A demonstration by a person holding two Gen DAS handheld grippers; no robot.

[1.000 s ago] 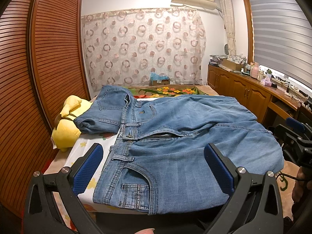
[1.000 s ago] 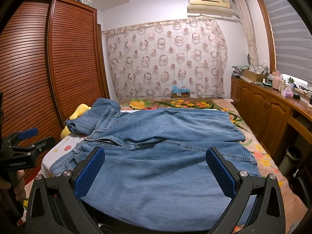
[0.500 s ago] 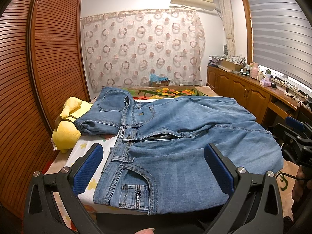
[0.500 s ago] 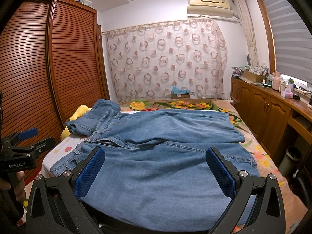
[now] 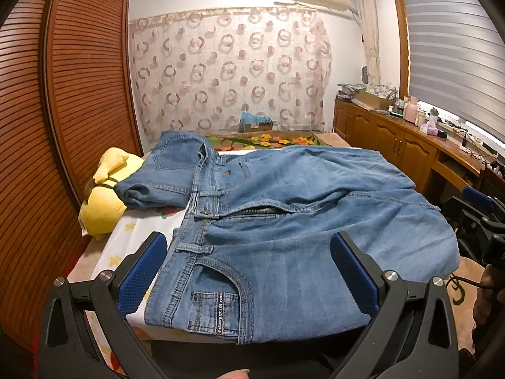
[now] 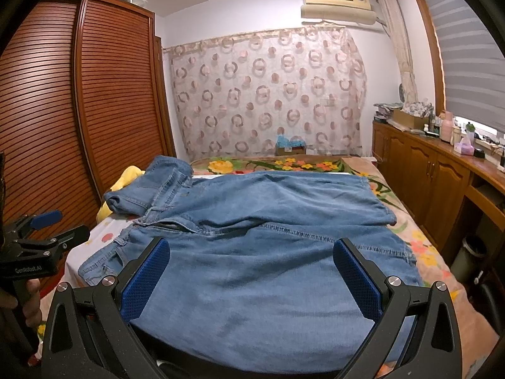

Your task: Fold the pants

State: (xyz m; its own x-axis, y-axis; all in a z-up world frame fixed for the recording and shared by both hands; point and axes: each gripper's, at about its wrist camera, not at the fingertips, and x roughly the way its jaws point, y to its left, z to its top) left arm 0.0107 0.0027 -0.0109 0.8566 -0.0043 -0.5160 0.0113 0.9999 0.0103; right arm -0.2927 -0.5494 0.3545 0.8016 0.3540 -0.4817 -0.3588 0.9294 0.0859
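Light blue jeans (image 5: pixel 284 221) lie spread across the bed, waistband to the left, legs running right; they also show in the right wrist view (image 6: pixel 268 246). One waist part is bunched up at the far left (image 5: pixel 164 177). My left gripper (image 5: pixel 249 271) is open and empty, held over the near waistband and front pocket. My right gripper (image 6: pixel 251 279) is open and empty, held over the near leg. Each gripper shows at the edge of the other's view: the right one (image 5: pixel 473 221), the left one (image 6: pixel 34 246).
A yellow plush toy (image 5: pixel 104 202) lies at the bed's left edge beside the bunched denim. A slatted wooden wardrobe (image 5: pixel 63 110) stands on the left. Wooden cabinets (image 6: pixel 442 183) with clutter run along the right wall. A flowered sheet (image 6: pixel 419 246) covers the bed.
Both views have barely shifted; the grippers stay open over the jeans and the jeans have not moved.
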